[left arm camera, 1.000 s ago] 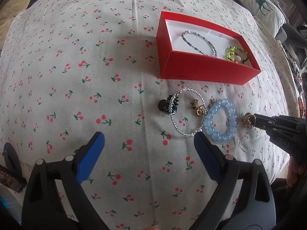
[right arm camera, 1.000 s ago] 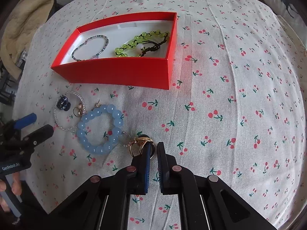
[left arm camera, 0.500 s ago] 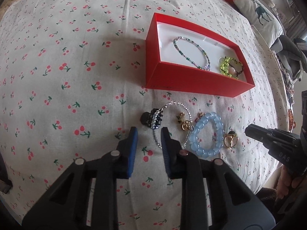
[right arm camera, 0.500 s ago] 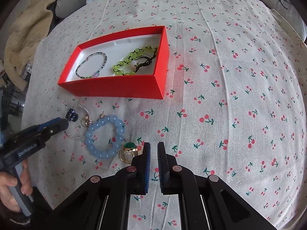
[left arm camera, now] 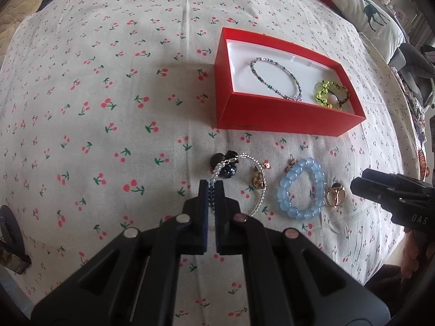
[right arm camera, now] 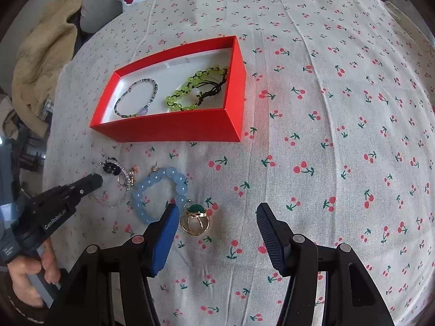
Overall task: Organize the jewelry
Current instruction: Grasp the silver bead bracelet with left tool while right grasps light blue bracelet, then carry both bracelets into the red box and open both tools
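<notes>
A cherry-print cloth (right arm camera: 326, 108) covers the surface, which may be a bed or a desk. On it lies an open red box (left arm camera: 274, 119) holding a thin beaded bracelet (left arm camera: 274, 77) and a green beaded bracelet (right arm camera: 187, 92). The left gripper (left arm camera: 212, 190) has its fingers together, clamped on the silver bead bracelet (left arm camera: 258, 190), which loops over a black hair clip (left arm camera: 227, 168) in front of the box. The right gripper (right arm camera: 217, 217) has its fingers wide apart, just over the gold ring with a green stone (right arm camera: 195, 217). The ring lies touching the pale blue bead bracelet (right arm camera: 152, 190). Small gold earrings (left arm camera: 258, 180) lie inside the silver loop.
</notes>
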Action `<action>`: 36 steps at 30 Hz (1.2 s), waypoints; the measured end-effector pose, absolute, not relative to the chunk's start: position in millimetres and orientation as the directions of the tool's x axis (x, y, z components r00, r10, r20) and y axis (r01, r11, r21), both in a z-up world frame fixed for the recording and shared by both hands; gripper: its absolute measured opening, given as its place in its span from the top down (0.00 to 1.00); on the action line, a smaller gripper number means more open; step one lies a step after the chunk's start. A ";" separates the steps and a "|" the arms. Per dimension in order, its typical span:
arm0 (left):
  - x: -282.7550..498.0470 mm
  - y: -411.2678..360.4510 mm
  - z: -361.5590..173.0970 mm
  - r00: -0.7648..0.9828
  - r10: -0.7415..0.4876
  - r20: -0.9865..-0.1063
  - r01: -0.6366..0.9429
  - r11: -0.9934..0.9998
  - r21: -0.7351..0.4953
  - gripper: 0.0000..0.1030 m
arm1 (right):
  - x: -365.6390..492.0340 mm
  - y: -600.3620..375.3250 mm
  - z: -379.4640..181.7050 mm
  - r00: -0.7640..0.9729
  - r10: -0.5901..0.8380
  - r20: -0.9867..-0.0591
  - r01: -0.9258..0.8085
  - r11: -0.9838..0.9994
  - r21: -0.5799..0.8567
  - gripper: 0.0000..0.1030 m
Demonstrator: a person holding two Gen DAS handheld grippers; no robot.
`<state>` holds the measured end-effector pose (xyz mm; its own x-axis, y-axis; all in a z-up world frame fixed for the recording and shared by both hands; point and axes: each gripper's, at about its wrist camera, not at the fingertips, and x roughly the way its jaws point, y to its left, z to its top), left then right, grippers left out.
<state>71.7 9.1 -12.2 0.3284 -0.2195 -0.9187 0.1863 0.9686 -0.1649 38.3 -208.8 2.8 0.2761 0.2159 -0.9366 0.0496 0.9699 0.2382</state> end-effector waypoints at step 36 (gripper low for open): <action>55.4 39.9 4.9 0.357 -0.245 -0.901 0.172 0.966 -0.194 0.96 | 57.6 -139.5 9.1 0.292 0.134 -0.947 -0.111 0.988 0.105 0.89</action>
<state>55.4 39.9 4.9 0.3571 -0.2448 -0.9014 0.1721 0.9658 -0.1941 57.6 -139.5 9.1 0.2917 0.1336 -0.9471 -0.1110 0.9882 0.1052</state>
